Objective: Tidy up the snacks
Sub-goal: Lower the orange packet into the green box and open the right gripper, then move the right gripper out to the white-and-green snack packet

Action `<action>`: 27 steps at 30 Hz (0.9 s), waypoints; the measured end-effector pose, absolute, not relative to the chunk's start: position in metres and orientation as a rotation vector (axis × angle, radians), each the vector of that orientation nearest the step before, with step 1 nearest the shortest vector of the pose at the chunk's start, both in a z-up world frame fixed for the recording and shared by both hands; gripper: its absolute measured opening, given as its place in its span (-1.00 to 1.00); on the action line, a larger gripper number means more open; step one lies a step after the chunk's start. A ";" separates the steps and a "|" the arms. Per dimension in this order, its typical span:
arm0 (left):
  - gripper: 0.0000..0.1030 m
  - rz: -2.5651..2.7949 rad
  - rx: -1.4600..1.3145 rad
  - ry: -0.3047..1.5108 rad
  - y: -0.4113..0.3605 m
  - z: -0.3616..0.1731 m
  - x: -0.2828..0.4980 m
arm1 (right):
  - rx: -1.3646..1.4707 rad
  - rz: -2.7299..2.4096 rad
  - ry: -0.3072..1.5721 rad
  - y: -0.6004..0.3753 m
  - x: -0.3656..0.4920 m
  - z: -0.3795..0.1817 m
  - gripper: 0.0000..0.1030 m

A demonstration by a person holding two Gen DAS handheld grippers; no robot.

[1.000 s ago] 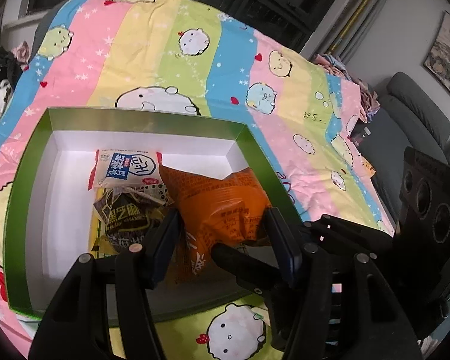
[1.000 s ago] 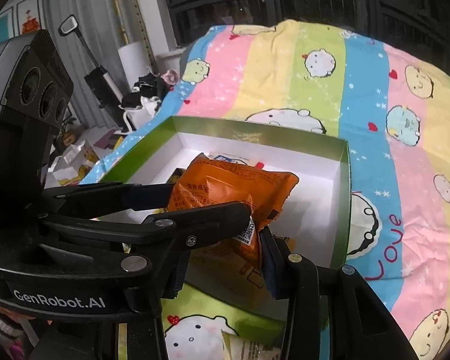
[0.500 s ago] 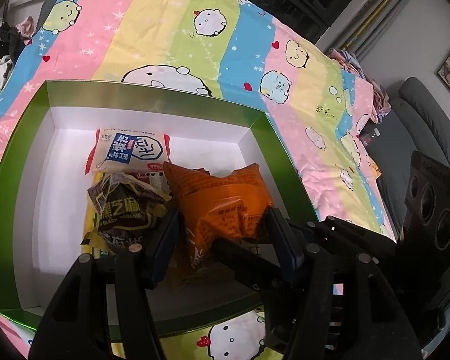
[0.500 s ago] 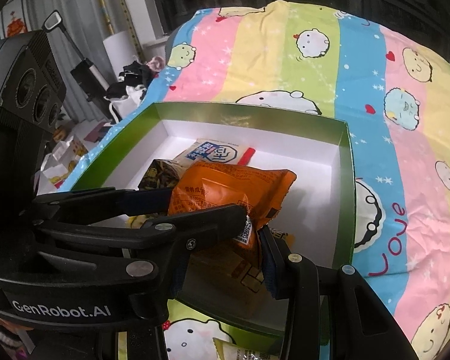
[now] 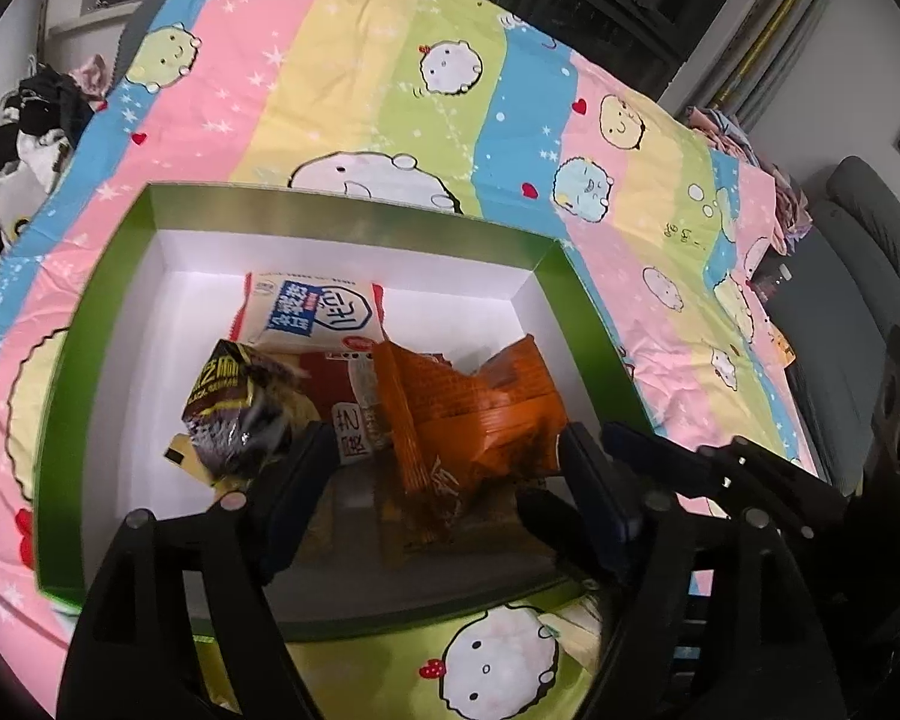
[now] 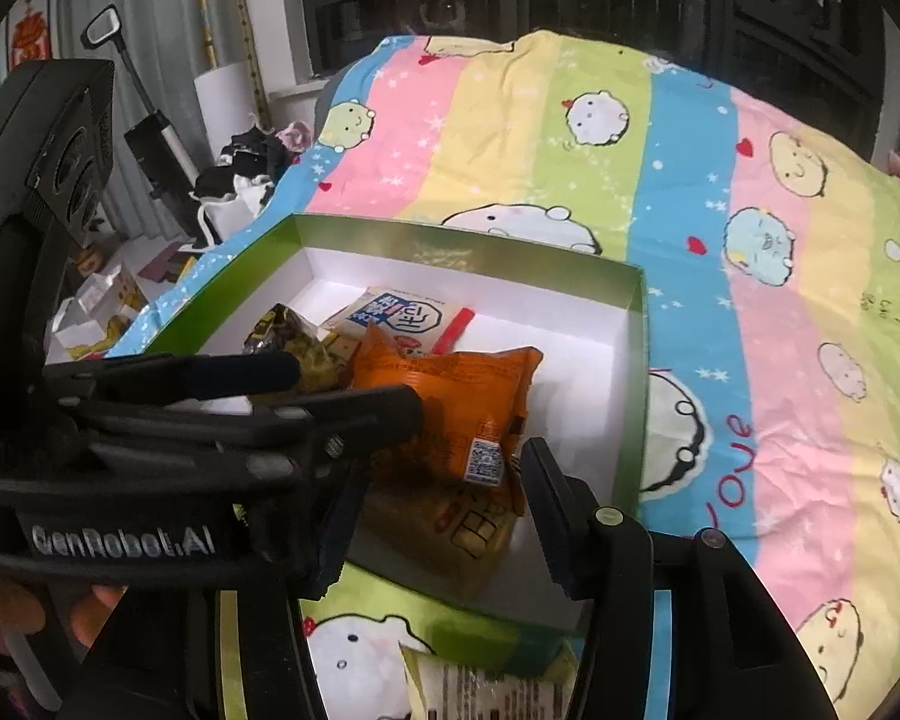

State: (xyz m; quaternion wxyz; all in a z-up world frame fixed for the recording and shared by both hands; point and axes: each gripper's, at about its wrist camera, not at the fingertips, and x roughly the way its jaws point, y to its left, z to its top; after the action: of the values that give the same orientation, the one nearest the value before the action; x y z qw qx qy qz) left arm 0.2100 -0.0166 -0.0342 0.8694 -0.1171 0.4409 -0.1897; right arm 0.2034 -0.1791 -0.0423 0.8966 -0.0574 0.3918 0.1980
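- Right, the orange snack packet [image 5: 480,414] sits inside the green box [image 5: 354,213], lying on top of other packets near the box's right-hand wall, crumpled and tilted.
- In the right wrist view the same orange packet [image 6: 450,402] rests free between the two grippers, its barcode corner facing the camera.
- The left gripper [image 5: 444,468] has its tongs spread apart, one finger on each side of the orange packet, neither one pressing it.
- The right gripper [image 6: 438,480] is spread wide too, tongs apart, nothing clamped; the packet's lower edge lies just in front of them.
- Beside the orange packet, to its left, a dark packet with yellow lettering [image 5: 234,402] stands tilted on the pile.
- Behind both, a white packet with a blue label [image 5: 312,312] lies flat near the box's far wall, with a red packet [image 5: 324,381] partly showing under it.
- The box's white floor [image 5: 144,372] is bare on the left side.
- The box rests on a striped cartoon bedsheet [image 5: 354,78] in pink, yellow, green and blue.
- A further packet [image 6: 480,684] lies on the sheet outside the box, at the bottom of the right wrist view.
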 end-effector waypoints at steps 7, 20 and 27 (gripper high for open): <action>0.72 -0.361 -0.196 0.855 -0.012 -0.014 0.186 | -0.101 0.381 0.775 -0.193 0.179 -0.027 0.20; 0.99 -0.325 -0.176 0.792 -0.004 0.006 0.119 | 0.022 0.408 0.793 -0.225 0.119 -0.019 0.37; 0.99 -0.320 -0.203 0.822 0.003 0.001 0.087 | 0.049 0.413 0.812 -0.234 0.091 -0.023 0.37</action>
State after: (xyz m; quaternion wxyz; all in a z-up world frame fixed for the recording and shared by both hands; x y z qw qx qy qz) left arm 0.0874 0.0025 0.0006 0.8994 -0.0979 0.3971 -0.1544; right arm 0.0913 -0.2345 -0.0229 0.8978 0.0238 0.3919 0.1995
